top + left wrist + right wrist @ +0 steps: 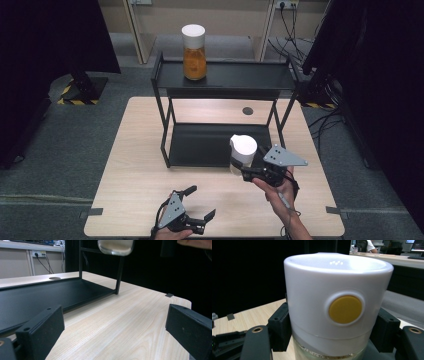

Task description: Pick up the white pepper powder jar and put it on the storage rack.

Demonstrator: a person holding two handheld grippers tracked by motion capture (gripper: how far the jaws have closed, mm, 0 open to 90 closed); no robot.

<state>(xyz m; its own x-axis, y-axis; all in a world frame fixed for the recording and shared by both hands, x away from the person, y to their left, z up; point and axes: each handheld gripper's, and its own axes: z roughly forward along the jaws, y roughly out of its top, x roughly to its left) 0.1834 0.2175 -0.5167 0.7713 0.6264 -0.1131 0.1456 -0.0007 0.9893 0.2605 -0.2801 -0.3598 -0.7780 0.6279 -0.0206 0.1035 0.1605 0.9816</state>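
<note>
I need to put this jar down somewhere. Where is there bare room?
The black lower shelf is bare. The top shelf is free right of the orange-filled jar. The light wooden table is open left of the rack; its near edge holds the left tool.

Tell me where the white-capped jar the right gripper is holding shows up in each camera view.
High view: the jar is right of centre, at the front edge of the rack's lower shelf, clamped in the right gripper.
Left gripper view: its glass base hangs at top centre, off the table.
Right gripper view: its cap sits at centre, between the jaws.
Shared landmark: the wooden table.
</note>
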